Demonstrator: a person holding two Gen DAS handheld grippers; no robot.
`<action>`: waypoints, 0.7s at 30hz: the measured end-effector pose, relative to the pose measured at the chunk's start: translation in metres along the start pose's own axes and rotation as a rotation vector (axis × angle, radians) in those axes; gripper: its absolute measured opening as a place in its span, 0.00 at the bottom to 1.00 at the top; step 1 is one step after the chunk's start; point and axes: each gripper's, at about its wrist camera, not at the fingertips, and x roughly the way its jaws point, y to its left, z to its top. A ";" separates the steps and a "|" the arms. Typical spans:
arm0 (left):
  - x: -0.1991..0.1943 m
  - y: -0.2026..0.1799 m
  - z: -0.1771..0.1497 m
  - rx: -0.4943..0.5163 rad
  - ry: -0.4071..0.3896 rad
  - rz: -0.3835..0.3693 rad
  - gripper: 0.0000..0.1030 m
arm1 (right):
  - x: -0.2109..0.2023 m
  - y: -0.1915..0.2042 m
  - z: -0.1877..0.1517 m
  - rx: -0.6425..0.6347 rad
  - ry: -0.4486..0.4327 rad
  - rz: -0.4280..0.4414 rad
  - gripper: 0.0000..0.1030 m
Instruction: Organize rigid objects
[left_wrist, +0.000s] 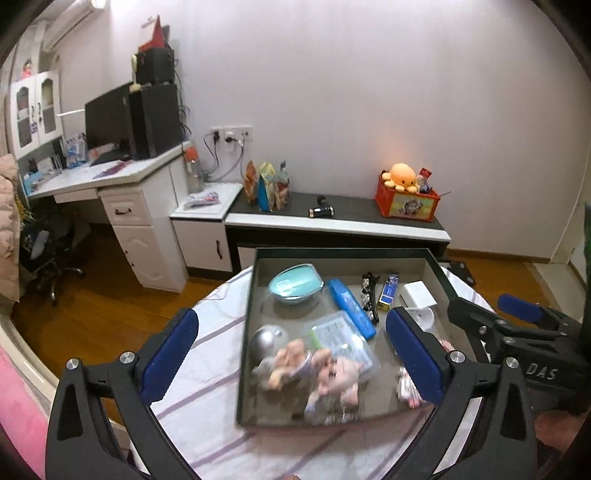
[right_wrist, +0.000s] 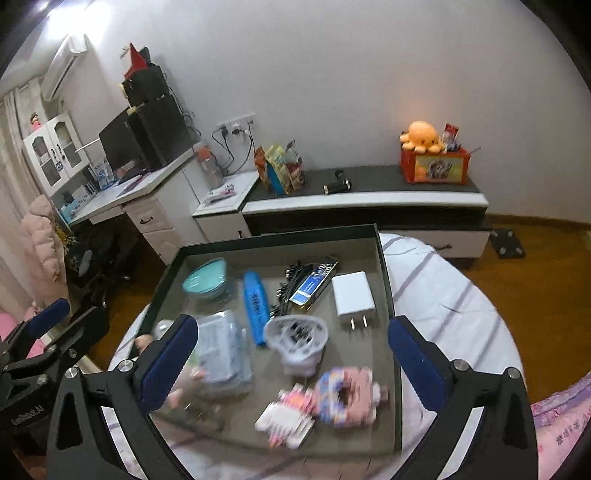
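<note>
Tray (right_wrist: 386, 280) fills lower-center frame, walls ringing the clutter; blue case (right_wrist: 256, 306) long axis runs near-to-far. Both grippers' jaws wide, empty: left (left_wrist: 291, 354), right (right_wrist: 291, 362).

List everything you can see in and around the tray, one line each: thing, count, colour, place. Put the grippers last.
tray: one, dark rim, on the striped cloth
lidded bowl: one, teal, tray's far left
long case: one, blue, tray's middle
white charger: one, tray's far right
clear cup: one, holding dark clips, near the charger
clear flat box: one, tray's left
pink toys: blurred, count unclear, tray's near side
plush octopus: one, orange, on the red box on the low cabinet
left gripper: one, blue pads, open, empty
right gripper: one, blue pads, open, empty
</note>
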 end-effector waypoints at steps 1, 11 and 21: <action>-0.009 0.002 -0.003 0.001 -0.011 0.004 1.00 | -0.009 0.005 -0.003 -0.005 -0.008 -0.001 1.00; -0.115 0.022 -0.042 0.009 -0.111 0.050 1.00 | -0.118 0.049 -0.045 -0.070 -0.134 -0.045 1.00; -0.199 0.032 -0.092 -0.036 -0.162 0.053 1.00 | -0.213 0.075 -0.100 -0.095 -0.253 -0.063 1.00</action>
